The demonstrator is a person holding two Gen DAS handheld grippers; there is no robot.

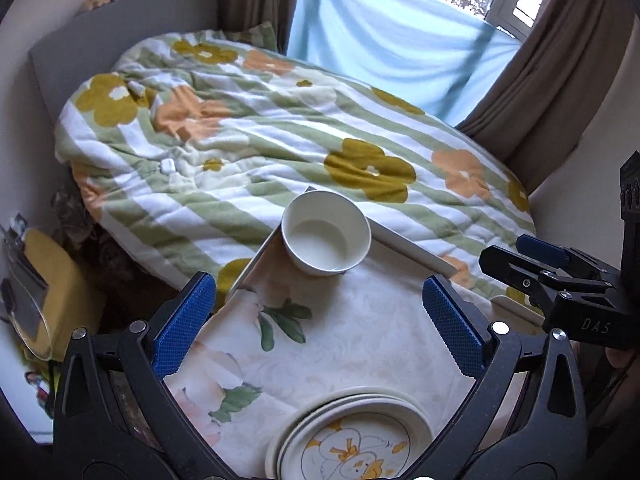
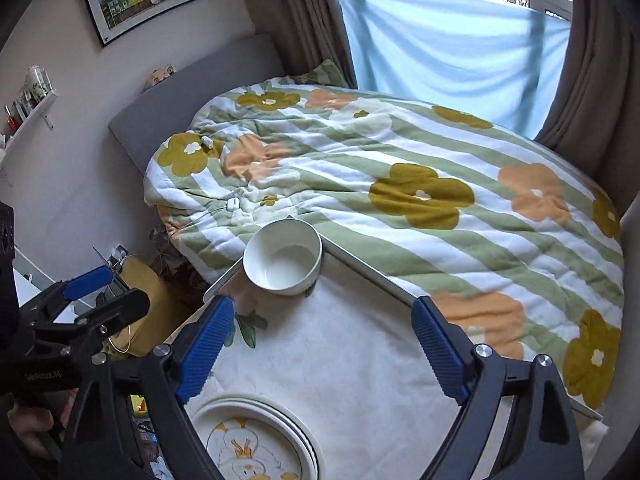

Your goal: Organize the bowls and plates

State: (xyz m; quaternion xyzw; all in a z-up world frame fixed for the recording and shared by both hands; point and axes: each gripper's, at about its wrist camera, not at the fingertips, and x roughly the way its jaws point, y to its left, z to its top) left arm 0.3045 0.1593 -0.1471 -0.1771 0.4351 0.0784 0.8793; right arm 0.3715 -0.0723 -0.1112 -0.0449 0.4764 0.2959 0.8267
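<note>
A white bowl stands upright and empty at the far corner of a small table covered with a floral cloth; it also shows in the right wrist view. A stack of plates with a yellow duck print lies at the table's near edge, also seen in the right wrist view. My left gripper is open and empty above the table, between plates and bowl. My right gripper is open and empty, held beside the left one.
A bed with a striped flower duvet lies just beyond the table. A yellow stool and clutter stand to the left of the table. Curtains and a window with a blue cloth are behind the bed.
</note>
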